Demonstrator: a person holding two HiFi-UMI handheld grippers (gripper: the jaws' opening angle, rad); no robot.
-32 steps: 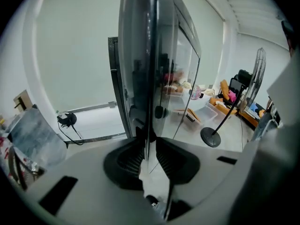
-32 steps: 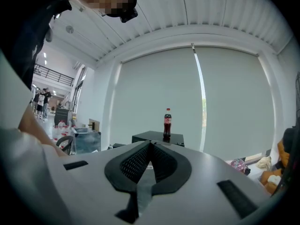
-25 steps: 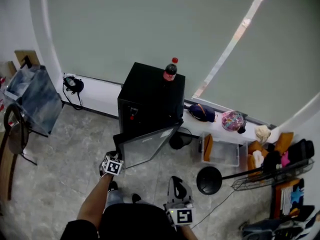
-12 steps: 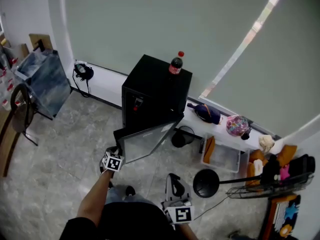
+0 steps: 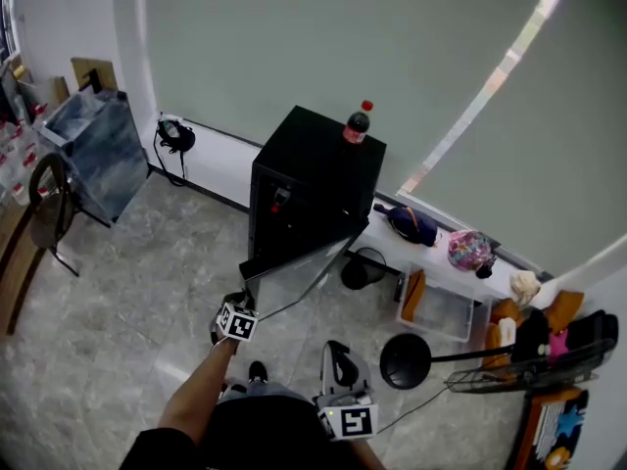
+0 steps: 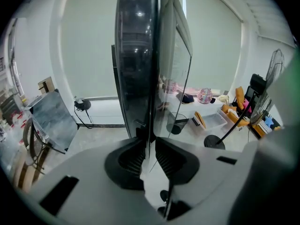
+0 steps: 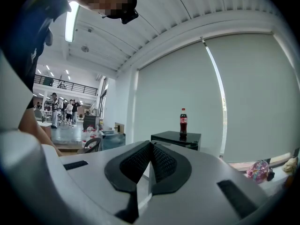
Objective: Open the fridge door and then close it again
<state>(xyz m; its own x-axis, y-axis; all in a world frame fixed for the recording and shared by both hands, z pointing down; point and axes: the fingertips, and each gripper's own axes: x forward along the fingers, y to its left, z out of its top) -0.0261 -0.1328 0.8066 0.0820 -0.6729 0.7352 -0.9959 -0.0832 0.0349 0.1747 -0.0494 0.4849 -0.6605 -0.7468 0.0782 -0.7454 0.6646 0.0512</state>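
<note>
**Grip on the door edge.** We pinch the free edge of the fridge door (image 6: pixel 136 55) in the left gripper (image 6: pixel 148 149). The door stands ajar on the black fridge (image 5: pixel 318 179) by the wall. Pulled askew, this thin-edge grip may slip, and a jerk could topple the bottle (image 5: pixel 358 125). The left forearm (image 5: pixel 196 399) reaches forward, its gripper tilted down. The right gripper (image 7: pixel 151 150), pressed together and empty, points level.

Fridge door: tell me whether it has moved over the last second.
Yes. The fridge door, clamped in the left gripper, has swung farther out from the black fridge cabinet, toward the person.
</note>
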